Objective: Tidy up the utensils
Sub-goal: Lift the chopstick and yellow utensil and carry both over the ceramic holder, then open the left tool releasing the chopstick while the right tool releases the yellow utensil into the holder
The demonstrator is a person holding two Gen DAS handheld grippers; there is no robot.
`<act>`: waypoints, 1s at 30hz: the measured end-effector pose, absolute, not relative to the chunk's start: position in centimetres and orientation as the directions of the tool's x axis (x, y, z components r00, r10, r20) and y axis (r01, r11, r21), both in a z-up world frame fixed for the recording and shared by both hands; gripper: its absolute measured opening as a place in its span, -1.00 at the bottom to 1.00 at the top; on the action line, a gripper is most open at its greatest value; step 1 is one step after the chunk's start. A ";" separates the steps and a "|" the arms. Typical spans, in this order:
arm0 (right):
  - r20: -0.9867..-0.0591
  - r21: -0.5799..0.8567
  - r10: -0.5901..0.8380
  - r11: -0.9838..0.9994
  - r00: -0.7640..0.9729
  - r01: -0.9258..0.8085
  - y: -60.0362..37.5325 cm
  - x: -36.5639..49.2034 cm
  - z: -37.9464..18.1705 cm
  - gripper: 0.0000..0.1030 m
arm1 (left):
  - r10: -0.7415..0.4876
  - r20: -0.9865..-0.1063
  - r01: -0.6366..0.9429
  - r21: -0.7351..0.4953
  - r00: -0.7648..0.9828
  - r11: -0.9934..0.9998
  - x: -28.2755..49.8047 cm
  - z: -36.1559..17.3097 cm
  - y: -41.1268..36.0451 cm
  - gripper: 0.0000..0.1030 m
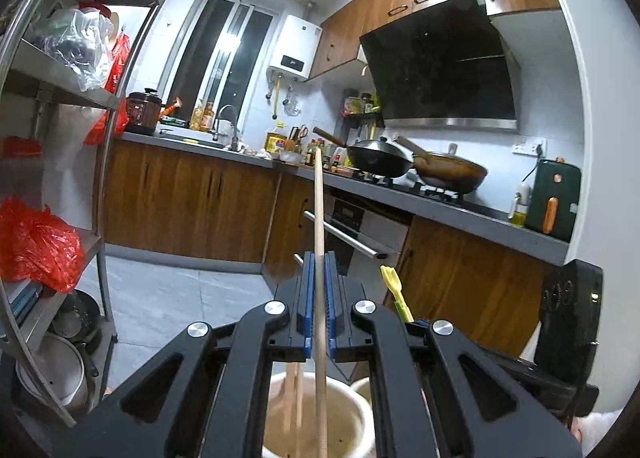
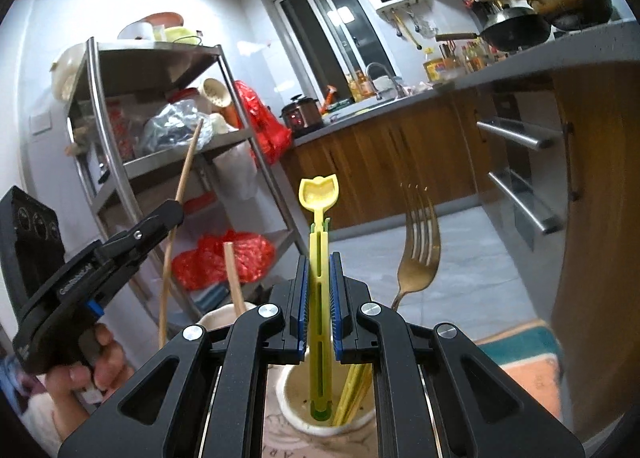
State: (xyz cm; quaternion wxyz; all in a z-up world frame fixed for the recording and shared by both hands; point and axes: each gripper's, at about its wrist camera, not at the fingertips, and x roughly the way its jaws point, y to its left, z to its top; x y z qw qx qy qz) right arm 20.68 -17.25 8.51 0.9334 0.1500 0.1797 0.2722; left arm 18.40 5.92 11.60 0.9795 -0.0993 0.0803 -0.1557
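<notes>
Clamping a wooden chopstick (image 1: pixel 319 210), the left gripper (image 1: pixel 319 274); right gripper (image 2: pixel 319 278) (jaws closed) on a yellow spoon (image 2: pixel 319 194).

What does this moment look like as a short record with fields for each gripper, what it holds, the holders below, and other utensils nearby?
left gripper: jaws closed on a wooden chopstick, lower end inside a cream utensil holder
right gripper: jaws closed on a yellow plastic utensil, lower end inside a second cream holder
also in right holder: yellow sticks
nearby: metal fork, tines up, its holder hidden
left holder contents: more wooden chopsticks, blurred
</notes>
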 end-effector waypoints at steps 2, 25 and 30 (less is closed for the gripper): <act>-0.258 0.377 0.558 0.809 0.789 -0.450 -16.9 21.0 7.9 -0.79 | -0.300 -0.137 0.269 -0.207 0.944 0.941 18.9 11.0 5.7 -0.91; -0.315 0.257 0.510 0.857 0.800 -0.446 -15.7 19.1 4.7 -0.79 | -0.241 -0.246 0.216 -0.125 0.939 0.968 16.5 6.8 6.5 -0.91; -0.344 0.242 0.509 0.860 0.789 -0.449 -15.6 18.7 4.6 -0.79 | -0.222 -0.273 0.205 -0.090 0.936 0.975 15.9 6.4 6.4 -0.91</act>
